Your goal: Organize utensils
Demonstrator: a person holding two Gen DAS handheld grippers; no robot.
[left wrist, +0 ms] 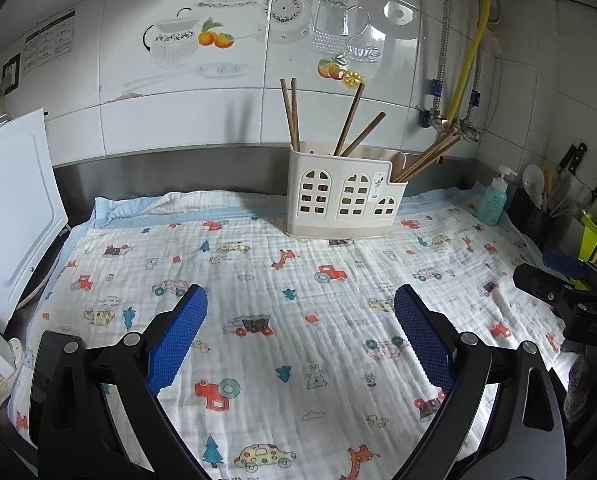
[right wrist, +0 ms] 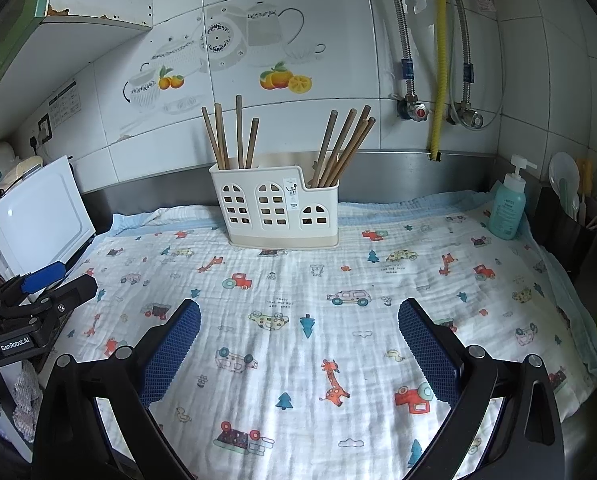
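With every chopstick [right wrist: 340,148] seemingly in the far holder [right wrist: 276,208] and the cloth-covered counter [right wrist: 298,340] bare, both grippers [left wrist: 300,320] [right wrist: 298,332], fingers spread and empty, should stay clear of the leaning sticks.

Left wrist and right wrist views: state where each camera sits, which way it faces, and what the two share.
Left wrist: sits on the left gripper, low over the printed cloth, facing the tiled wall; its own open blue fingers frame the view, and the right gripper shows at the right edge.
Right wrist: sits on the right gripper, facing the same wall; its open fingers frame the view, and the left gripper shows at the left edge.
Shared: utensil holder with chopsticks, soap bottle, cloth.
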